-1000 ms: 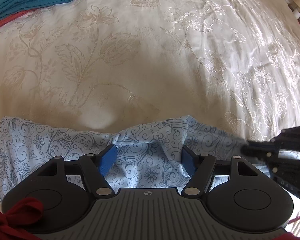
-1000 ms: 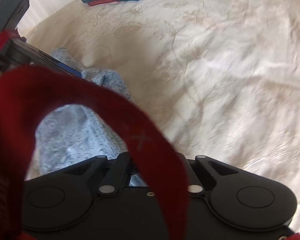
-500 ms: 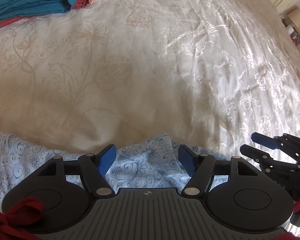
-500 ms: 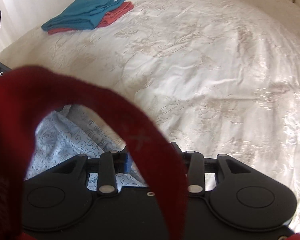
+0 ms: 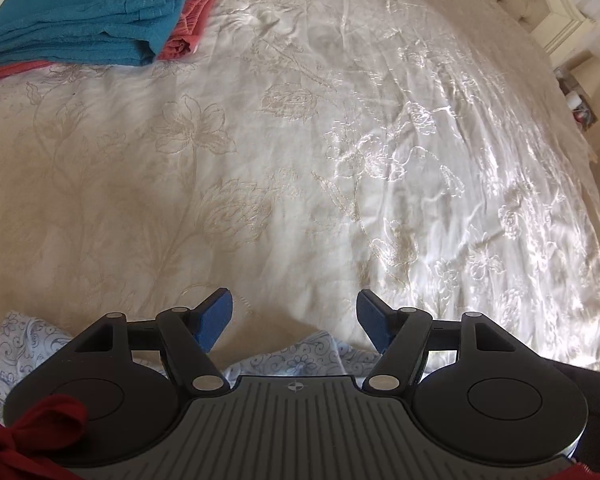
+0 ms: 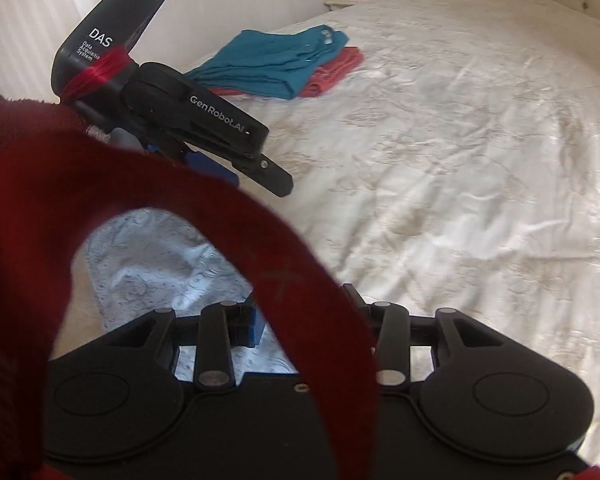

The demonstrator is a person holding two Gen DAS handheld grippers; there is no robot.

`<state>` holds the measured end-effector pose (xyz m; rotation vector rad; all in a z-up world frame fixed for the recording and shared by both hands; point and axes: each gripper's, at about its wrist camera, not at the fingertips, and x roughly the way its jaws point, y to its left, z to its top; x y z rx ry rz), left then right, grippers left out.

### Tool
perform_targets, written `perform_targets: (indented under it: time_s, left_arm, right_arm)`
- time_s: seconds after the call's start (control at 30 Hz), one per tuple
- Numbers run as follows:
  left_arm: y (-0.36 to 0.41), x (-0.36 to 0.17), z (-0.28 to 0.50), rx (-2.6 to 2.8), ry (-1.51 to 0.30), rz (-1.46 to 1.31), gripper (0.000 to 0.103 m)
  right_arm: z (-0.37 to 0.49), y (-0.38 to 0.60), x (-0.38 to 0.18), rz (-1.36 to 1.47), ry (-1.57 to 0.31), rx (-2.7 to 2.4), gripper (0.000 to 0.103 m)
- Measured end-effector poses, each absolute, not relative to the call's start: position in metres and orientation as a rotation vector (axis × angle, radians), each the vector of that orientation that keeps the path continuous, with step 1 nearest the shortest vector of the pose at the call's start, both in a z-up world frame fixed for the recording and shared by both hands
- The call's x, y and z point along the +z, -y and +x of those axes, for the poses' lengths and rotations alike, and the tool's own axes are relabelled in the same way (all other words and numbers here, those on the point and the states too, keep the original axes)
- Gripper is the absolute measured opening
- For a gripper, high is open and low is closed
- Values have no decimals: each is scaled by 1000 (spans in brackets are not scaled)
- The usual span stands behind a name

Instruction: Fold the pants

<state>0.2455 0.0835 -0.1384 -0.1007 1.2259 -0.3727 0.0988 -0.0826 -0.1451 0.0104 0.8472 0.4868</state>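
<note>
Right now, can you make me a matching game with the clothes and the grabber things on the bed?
Things:
1. teal clothes
2. coral clothes
3. light blue patterned pants
4. left hand-held gripper

Descriptions:
A. open, holding nothing
B. lying near, just below both grippers
C. top of the far pile
D. under the teal clothes, sticking out at the side

Pairs: 1-C, 2-D, 3-B, 4-A

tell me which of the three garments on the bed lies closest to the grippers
The pale blue floral-print pants, just under the open left gripper. The teal folded garment and coral garment lie stacked far off.
</note>
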Motion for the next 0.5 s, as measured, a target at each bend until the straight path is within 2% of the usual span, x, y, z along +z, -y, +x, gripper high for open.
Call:
perform_targets:
  time_s: [0.07,0.17,0.23,0.5]
  left_arm:
    - [-93,-138,237,-355,-1224,-79,67]
    - [-107,-143,223,-340,-1237,-47,67]
    - [-113,-151,214,-331,-1260,-14,67]
    - [-142,-189,207,-226,-1353,4,67]
  right_arm:
    - [110,73,-148,20,-844,518,50]
    - [125,65,-153,10,-857,538,41]
    - [136,58,-162,-32,-891,552,28]
    - [146,41,-184,-144,-969,610,29]
